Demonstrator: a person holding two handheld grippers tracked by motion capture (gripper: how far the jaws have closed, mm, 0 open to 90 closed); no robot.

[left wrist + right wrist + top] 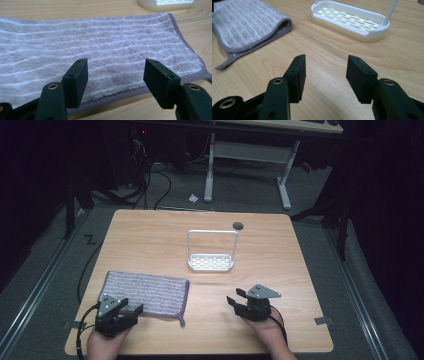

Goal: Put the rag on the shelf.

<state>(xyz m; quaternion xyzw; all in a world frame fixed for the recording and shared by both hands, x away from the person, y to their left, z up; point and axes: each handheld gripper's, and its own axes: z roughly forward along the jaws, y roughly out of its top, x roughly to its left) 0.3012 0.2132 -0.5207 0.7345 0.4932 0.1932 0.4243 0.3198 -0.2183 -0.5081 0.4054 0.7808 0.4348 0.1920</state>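
The folded cloth [146, 293] lay flat on the surface [150, 245], directly ahead of and under the left gripper [131, 308], whose spread fingers [76, 80] hung over its near edge. The rack [211, 262] stood farther off, ahead of the right gripper [235, 296] and a little to its left, beyond the cloth's far right corner. The right gripper's fingers [297, 75] hovered apart over bare surface, the cloth well to their left.

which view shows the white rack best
The high view: the white rack stands whole on the table, slotted tray and tall hoop handle both clear. The right gripper view gives its tray close up, handle cut off; the left gripper view catches just a corner.
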